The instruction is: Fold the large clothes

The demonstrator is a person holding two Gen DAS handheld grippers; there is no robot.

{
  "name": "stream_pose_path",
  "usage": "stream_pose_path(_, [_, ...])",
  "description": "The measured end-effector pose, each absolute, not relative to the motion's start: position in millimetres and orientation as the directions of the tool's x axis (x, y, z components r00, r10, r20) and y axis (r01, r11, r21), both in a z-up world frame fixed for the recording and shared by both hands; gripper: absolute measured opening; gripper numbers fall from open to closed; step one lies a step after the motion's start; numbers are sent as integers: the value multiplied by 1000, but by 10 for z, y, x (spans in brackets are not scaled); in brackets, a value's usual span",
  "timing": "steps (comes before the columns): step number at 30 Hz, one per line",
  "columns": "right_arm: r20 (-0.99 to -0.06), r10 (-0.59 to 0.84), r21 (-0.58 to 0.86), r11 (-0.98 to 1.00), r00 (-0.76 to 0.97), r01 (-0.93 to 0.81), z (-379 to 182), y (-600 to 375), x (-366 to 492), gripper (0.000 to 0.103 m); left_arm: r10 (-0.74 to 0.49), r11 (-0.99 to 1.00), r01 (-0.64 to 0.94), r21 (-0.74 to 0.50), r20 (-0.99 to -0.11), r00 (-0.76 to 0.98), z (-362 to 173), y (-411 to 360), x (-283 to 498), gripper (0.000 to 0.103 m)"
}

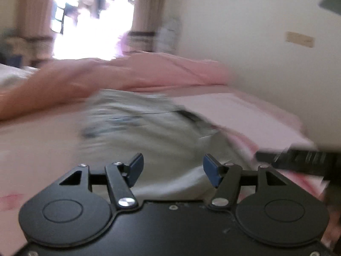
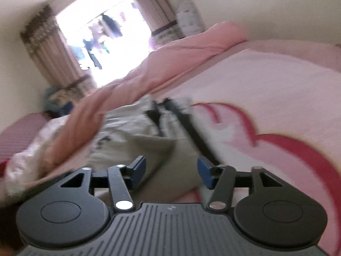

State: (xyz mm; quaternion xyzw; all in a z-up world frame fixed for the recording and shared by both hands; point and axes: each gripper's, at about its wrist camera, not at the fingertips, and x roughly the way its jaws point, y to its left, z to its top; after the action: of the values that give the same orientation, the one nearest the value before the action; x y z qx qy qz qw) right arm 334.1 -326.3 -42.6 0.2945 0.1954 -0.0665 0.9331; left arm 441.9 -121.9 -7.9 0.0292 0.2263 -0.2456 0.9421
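A pale grey-white garment with dark trim (image 1: 136,128) lies crumpled on the pink bed; it also shows in the right wrist view (image 2: 136,132), with a black strap across it. My left gripper (image 1: 173,168) is open and empty, its blue pads just above the garment's near edge. My right gripper (image 2: 171,171) is open and empty over the garment's near part. The right gripper's black body (image 1: 298,160) shows at the right edge of the left wrist view. Both views are motion-blurred.
A rolled pink quilt (image 2: 170,59) lies along the far side of the bed. The pink sheet with a red pattern (image 2: 277,111) spreads to the right. A cream wall (image 1: 255,42) is on the right, a bright window with curtains (image 2: 102,42) beyond.
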Motion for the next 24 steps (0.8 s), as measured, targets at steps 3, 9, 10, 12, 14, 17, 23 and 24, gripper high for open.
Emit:
stream_pose_path(3, [-392, 57, 566, 802, 918, 192, -442, -3189, 3558, 69, -352, 921, 387, -34, -498, 793, -274, -921, 4356, 63])
stream_pose_path(9, [-515, 9, 544, 776, 857, 319, -577, -3124, 4046, 68, -356, 928, 351, -124, -569, 741, -588, -874, 4569, 64])
stream_pose_path(10, [-520, -6, 537, 776, 854, 332, -603, -3123, 4089, 65, -345, 931, 349, -109, -575, 741, -608, -923, 4591, 65])
stream_pose_path(12, [-513, -25, 531, 776, 858, 340, -650, -3119, 4120, 55, -335, 931, 354, -84, -582, 741, -657, -997, 4628, 65])
stream_pose_path(14, [-517, -30, 523, 780, 855, 344, -672, -3137, 4180, 38, -337, 929, 360, -81, -582, 740, -656, -1002, 4630, 65])
stream_pose_path(17, [-528, -22, 513, 788, 849, 340, -655, -3107, 4174, 14, -354, 928, 355, -118, -584, 731, -633, -959, 4590, 64])
stream_pose_path(23, [-495, -35, 491, 813, 868, 313, -524, -3006, 4053, 8, -347, 928, 359, -102, -586, 732, -667, -902, 4480, 65])
stream_pose_path(24, [-502, -33, 487, 815, 864, 314, -517, -3003, 4057, 15, -344, 929, 357, -98, -590, 731, -683, -899, 4486, 65])
